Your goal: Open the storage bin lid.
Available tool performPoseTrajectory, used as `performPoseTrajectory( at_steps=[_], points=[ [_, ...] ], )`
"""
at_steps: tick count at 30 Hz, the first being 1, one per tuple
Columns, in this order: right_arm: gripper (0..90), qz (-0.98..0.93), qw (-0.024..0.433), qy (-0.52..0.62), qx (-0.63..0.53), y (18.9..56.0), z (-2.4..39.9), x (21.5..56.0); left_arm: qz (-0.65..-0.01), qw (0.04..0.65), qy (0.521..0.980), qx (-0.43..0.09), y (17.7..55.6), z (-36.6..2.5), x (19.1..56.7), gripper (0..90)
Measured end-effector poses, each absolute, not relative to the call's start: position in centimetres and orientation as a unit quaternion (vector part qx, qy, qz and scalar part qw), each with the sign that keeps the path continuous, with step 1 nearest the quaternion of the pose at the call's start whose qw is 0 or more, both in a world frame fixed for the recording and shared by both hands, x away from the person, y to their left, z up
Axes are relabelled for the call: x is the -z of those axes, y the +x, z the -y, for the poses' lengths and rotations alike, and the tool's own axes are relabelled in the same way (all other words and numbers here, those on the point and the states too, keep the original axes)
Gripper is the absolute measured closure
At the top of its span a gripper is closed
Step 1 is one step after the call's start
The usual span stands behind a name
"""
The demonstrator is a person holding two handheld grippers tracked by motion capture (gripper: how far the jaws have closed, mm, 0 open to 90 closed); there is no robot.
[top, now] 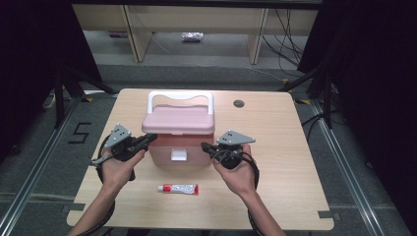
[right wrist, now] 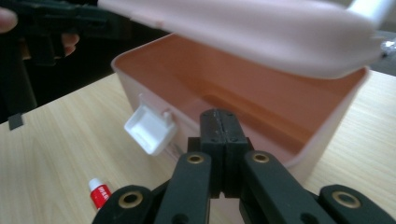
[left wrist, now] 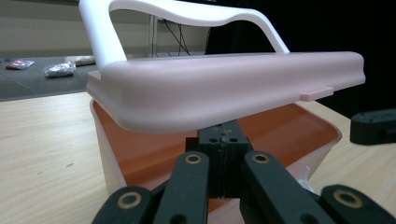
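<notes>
A pink box point(top: 179, 156) with a white handle point(top: 181, 96) stands mid-table, and its lid point(top: 179, 120) is lifted off the rim at the front. My left gripper point(top: 150, 138) is shut and empty, its tip under the lid's left front corner. In the left gripper view the closed tip point(left wrist: 226, 135) sits just below the lid point(left wrist: 224, 91), over the orange-lit inside point(left wrist: 149, 154). My right gripper point(top: 205, 146), also shut and empty, points at the box's right front. In its own view the tip point(right wrist: 218, 121) is at the rim, under the raised lid point(right wrist: 243, 28). The white latch point(right wrist: 150, 128) hangs loose.
A small red-and-white tube point(top: 178, 189) lies on the table in front of the box, also seen as a tube point(right wrist: 99, 193) in the right gripper view. A round cable hole point(top: 239, 103) is at the table's back right. Dark curtains flank the table.
</notes>
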State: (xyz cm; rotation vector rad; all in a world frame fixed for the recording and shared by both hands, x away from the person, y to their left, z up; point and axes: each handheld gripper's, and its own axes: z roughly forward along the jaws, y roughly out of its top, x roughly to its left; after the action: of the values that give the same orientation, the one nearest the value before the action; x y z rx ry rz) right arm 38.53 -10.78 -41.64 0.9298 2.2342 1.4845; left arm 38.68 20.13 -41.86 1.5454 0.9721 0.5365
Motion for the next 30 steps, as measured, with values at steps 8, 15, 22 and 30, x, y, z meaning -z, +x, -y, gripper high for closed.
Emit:
performPoseTrajectory(
  at_steps=[8,15,22,30],
  points=[
    [90.0,-0.789,0.149,0.306,-0.512,38.3,9.1,41.9,-0.412,0.584,0.660,-0.233,39.1,-20.1,41.1,89.7],
    [90.0,-0.799,0.136,0.293,-0.508,38.3,7.2,42.2,-0.411,0.585,0.658,-0.237,39.5,-20.2,40.5,89.7],
    [90.0,-0.808,0.126,0.286,-0.499,38.2,5.9,42.7,-0.409,0.586,0.658,-0.239,40.2,-20.1,39.8,89.7],
    [90.0,-0.812,0.139,0.272,-0.498,38.5,4.6,43.3,-0.406,0.586,0.659,-0.241,40.6,-20.0,39.4,89.7]
  ],
)
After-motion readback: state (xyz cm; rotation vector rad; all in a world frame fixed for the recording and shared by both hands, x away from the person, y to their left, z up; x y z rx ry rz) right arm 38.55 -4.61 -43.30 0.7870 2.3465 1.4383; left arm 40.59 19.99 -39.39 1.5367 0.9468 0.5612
